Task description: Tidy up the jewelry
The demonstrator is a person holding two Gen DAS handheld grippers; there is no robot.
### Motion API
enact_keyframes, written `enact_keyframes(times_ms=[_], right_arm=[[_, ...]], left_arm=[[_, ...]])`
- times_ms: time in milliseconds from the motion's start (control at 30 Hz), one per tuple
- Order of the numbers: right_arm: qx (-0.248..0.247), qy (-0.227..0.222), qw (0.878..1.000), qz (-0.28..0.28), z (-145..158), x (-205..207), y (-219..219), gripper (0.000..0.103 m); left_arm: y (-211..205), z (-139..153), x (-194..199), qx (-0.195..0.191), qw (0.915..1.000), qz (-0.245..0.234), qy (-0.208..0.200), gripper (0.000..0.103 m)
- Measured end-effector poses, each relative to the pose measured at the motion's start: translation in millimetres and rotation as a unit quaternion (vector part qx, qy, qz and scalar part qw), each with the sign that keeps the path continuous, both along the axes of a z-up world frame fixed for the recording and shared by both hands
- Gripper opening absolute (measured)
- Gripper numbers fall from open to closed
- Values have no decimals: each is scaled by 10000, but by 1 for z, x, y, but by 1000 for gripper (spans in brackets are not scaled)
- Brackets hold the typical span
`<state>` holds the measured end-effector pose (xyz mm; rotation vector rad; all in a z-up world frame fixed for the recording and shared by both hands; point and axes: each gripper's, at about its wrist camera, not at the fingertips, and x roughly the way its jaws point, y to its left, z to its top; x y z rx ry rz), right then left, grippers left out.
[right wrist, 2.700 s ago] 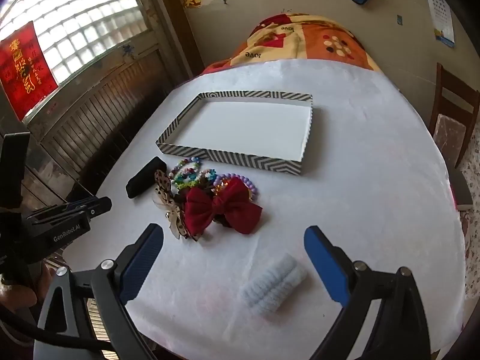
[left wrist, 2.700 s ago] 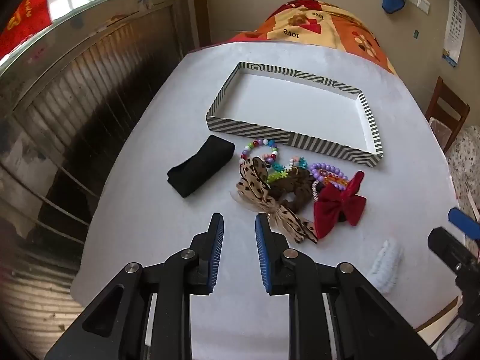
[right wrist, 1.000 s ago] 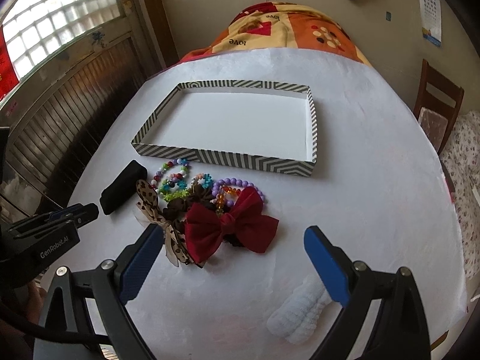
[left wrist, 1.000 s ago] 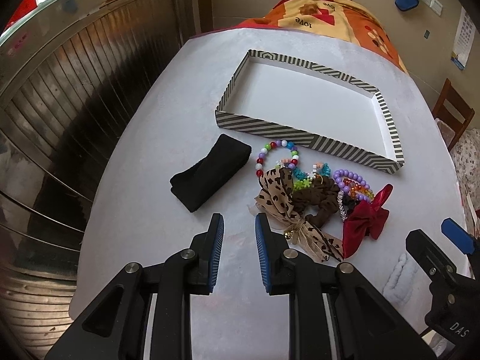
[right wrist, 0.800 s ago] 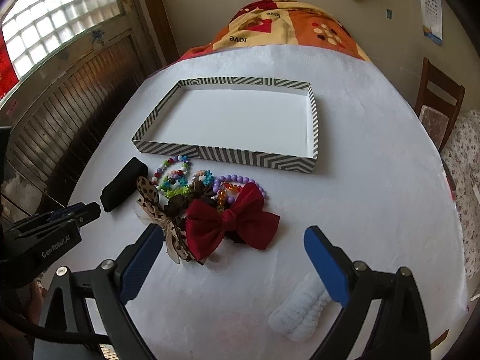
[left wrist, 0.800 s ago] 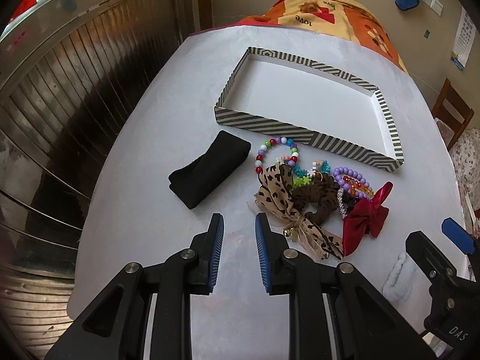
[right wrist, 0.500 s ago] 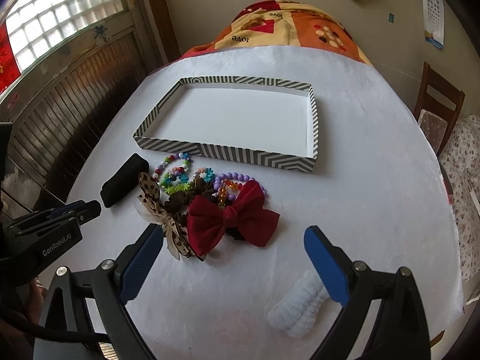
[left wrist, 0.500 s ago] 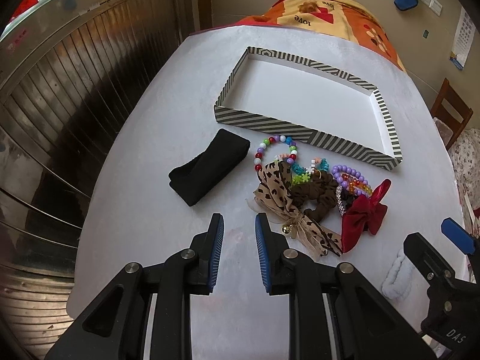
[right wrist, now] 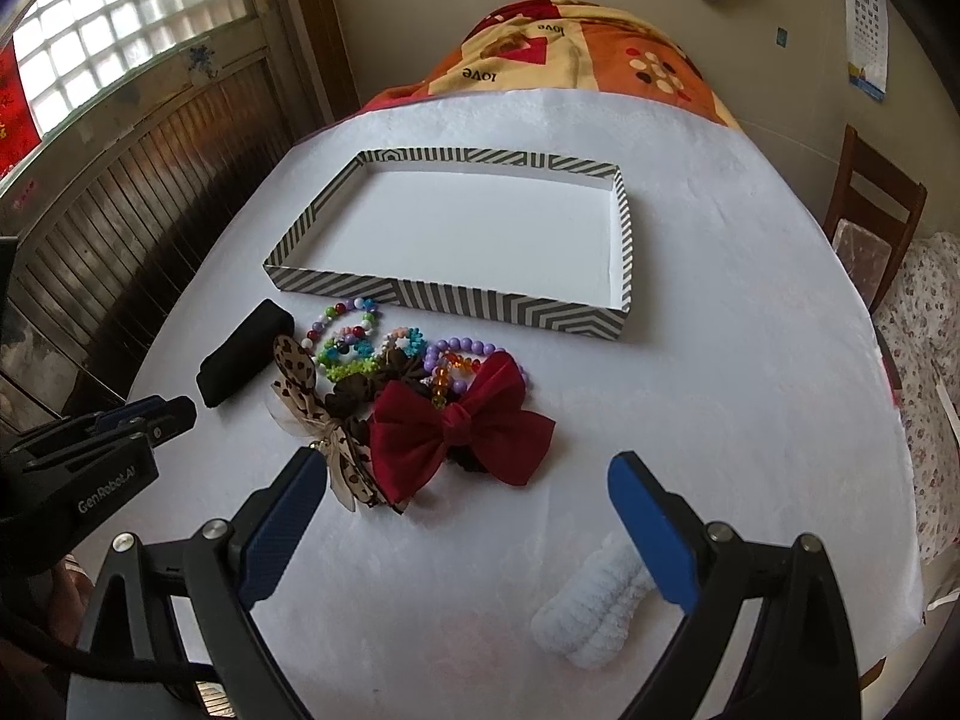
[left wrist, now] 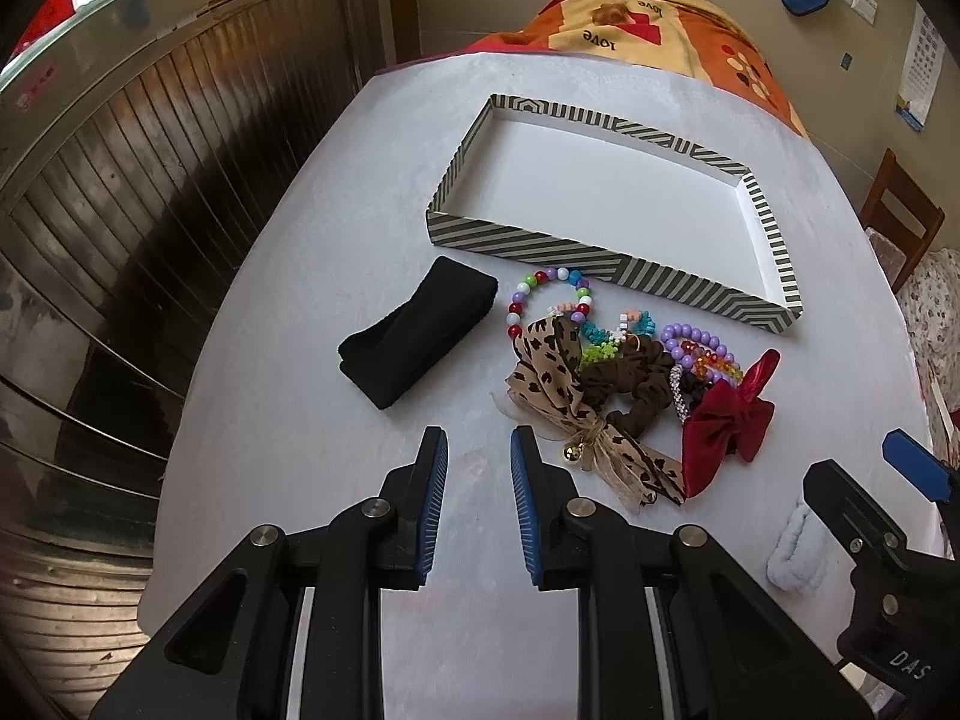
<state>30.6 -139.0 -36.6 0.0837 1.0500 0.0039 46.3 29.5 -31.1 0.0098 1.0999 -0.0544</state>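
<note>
Nothing was sorted yet: tray (right wrist: pixel 624 222) empty, both grippers (left (left wrist: pixel 479 462) narrowly parted, right (right wrist: pixel 468 483) wide, neither holding anything) poised. Next, probably grasping the bow (right wrist: pixel 459 429).

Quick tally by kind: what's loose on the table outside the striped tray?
Bows: 2 (red bow, leopard-print bow)
Towelling bands: 2 (black band, white band)
Brown scrunchie: 1
Bead bracelets: tangled, at least 3
Total: at least 8
</note>
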Motion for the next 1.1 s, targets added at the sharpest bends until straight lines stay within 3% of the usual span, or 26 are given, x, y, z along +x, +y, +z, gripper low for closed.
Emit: enact_keyframes(times_ms=[1100], right_arm=[[-22, 101, 9999, 32, -4, -4, -3, 97]], left_arm=[[-5, -4, -5, 81, 9999, -60, 86, 12]])
